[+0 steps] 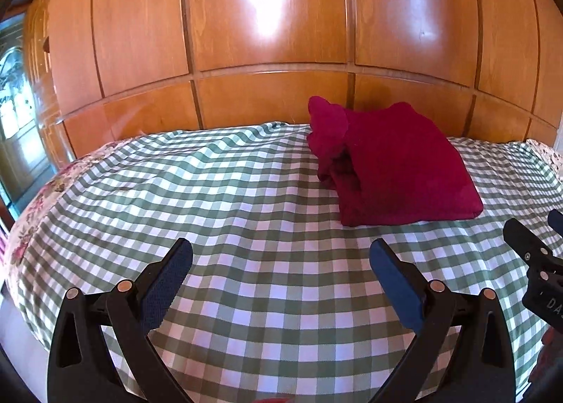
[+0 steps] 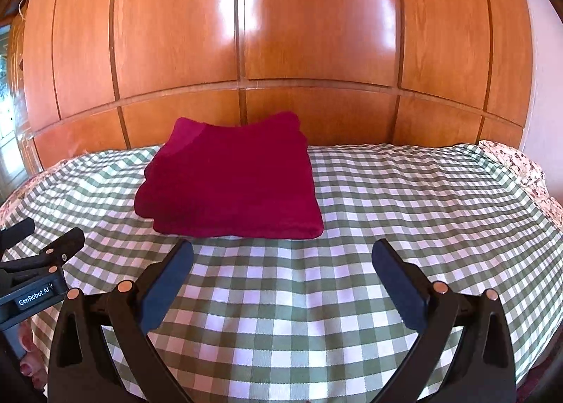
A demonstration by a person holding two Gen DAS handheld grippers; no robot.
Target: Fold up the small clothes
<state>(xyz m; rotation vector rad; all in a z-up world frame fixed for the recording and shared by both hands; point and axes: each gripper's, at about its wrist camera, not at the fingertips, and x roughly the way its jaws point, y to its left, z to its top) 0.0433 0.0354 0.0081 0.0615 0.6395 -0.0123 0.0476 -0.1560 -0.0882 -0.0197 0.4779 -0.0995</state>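
A dark red garment (image 1: 394,164) lies folded into a thick rectangle on the green-and-white checked cloth (image 1: 246,213), near the far edge; a bunched part sticks up at its left end. It also shows in the right wrist view (image 2: 232,181). My left gripper (image 1: 281,255) is open and empty, above the cloth, short of the garment and to its left. My right gripper (image 2: 281,255) is open and empty, just in front of the garment's near edge. Each gripper shows at the edge of the other's view: the right one (image 1: 538,262), the left one (image 2: 38,262).
A glossy wooden panelled wall (image 2: 316,51) rises right behind the cloth. A floral bedcover (image 1: 28,227) shows past the cloth's left edge and at the far right corner (image 2: 520,164). A window (image 1: 14,93) is at the far left.
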